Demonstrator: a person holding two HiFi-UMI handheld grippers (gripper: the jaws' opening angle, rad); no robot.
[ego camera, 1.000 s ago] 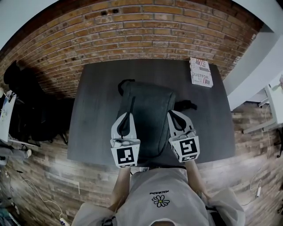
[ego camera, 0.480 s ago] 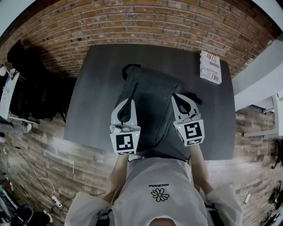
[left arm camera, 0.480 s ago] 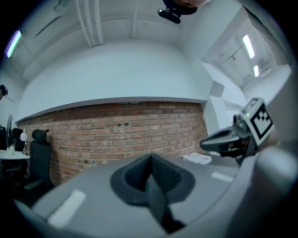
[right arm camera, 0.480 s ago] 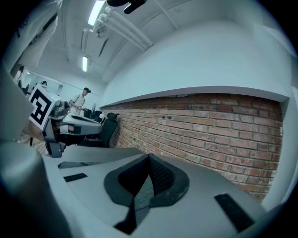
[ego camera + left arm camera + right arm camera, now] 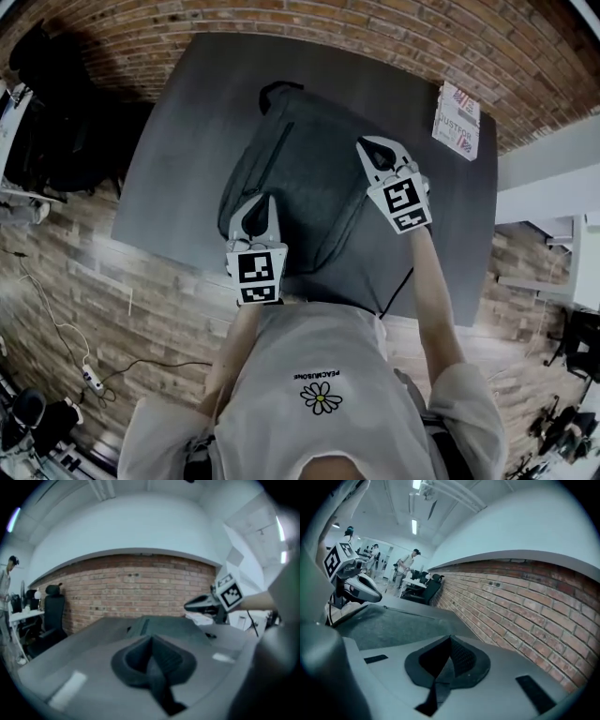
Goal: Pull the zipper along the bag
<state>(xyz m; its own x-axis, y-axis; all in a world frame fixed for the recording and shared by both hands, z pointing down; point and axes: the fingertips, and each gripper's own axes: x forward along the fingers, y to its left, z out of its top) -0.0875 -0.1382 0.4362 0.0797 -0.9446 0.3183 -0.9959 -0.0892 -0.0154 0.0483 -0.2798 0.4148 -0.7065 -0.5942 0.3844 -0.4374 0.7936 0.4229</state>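
The grey bag (image 5: 314,178) lies flat in the middle of the dark table (image 5: 178,150), its handle end towards the brick wall (image 5: 309,23) and its other end at the table's near edge, just in front of the person (image 5: 319,394). A dark zipper (image 5: 273,157) runs lengthwise down the bag's left part. The left gripper (image 5: 258,202) is over the bag's near left corner, its tip close to the near end of that zipper line; whether it touches the fabric cannot be told. In the left gripper view its jaws are pressed together with nothing between them (image 5: 150,641), and the bag (image 5: 161,626) stretches away beyond them. The right gripper (image 5: 367,146) is over the bag's right edge, farther from the person than the left one, and the two are well apart. Its jaws are likewise closed on nothing (image 5: 450,641), pointing along the table towards the brick wall (image 5: 520,602), with the bag (image 5: 389,620) and the left gripper (image 5: 358,587) off to that view's left. A printed box (image 5: 458,121) lies at the table's far right corner, clear of the bag. Around the table is a wood-plank floor (image 5: 84,281), and a black chair (image 5: 47,112) stands at the left by the wall.
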